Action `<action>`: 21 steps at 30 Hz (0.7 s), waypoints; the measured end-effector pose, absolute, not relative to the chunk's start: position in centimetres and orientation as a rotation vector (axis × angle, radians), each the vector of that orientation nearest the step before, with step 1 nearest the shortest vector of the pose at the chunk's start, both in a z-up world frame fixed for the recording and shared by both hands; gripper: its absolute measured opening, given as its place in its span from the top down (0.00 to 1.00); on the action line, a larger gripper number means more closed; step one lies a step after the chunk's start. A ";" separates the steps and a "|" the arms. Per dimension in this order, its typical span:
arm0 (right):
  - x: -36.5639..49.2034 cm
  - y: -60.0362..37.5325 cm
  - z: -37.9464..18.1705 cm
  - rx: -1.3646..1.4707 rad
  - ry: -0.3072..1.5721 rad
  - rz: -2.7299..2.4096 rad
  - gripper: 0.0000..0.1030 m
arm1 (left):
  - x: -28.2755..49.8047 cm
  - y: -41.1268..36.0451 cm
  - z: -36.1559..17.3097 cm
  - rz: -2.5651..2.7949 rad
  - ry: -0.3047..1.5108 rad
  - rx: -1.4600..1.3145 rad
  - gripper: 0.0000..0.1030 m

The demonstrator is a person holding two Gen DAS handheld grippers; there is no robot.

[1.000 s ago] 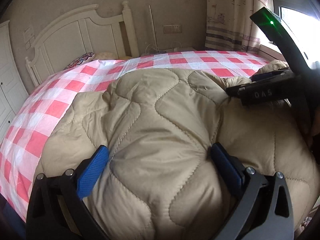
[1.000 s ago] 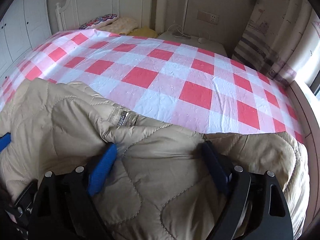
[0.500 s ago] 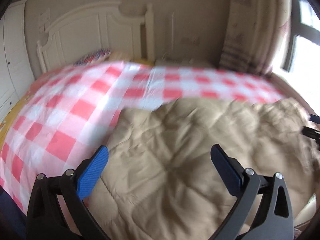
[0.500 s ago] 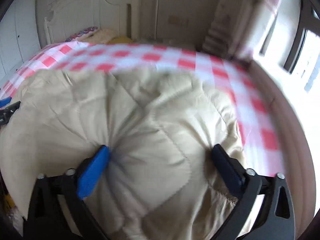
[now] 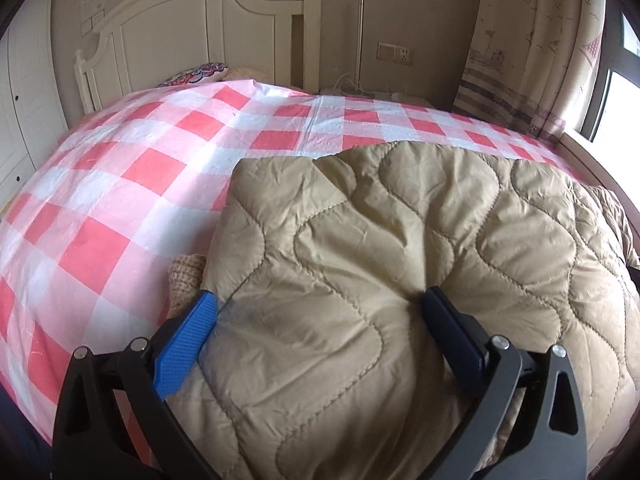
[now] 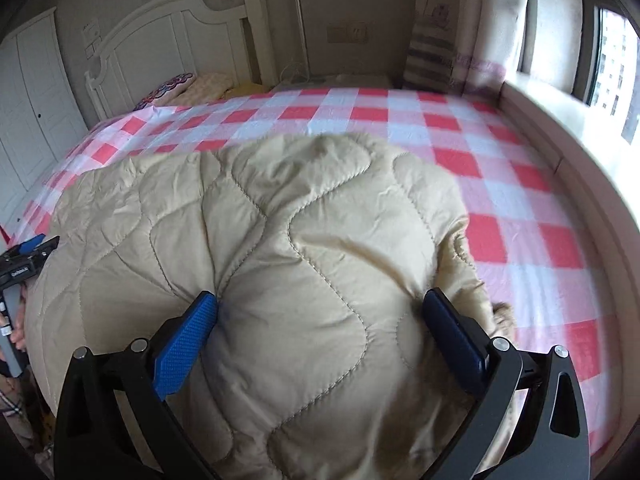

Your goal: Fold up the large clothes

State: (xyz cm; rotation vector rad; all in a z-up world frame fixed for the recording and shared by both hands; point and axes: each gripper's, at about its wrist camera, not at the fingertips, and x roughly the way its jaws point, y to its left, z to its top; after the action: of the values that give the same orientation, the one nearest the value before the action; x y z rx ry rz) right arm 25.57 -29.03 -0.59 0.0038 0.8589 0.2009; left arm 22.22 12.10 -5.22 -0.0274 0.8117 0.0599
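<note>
Both your grippers have swung sideways since a second ago. Through your left wrist view, the left gripper (image 5: 316, 320) stands wide open over the quilted beige coat (image 5: 400, 248), which lies on the checked bedsheet (image 5: 120, 200). Through your right wrist view, the right gripper (image 6: 318, 320) is wide open, pads dimpling the coat (image 6: 280, 220).

The quilted coat (image 5: 400, 248) lies on the bed sheet (image 5: 120, 208), at the foot end. Beyond the coat stands the headboard (image 5: 192, 28); pillows (image 6: 188, 86) lie before it.
</note>
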 end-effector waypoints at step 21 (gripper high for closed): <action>33.8 -29.2 -3.9 0.172 0.972 0.172 0.05 | 31.2 14.3 -6.4 0.149 0.951 -0.100 0.02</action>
State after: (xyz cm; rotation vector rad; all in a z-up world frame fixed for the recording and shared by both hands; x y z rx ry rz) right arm 33.81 -29.22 -3.91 0.1718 0.9717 0.1718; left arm 31.21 14.26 -6.39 -0.1005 0.9512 0.1488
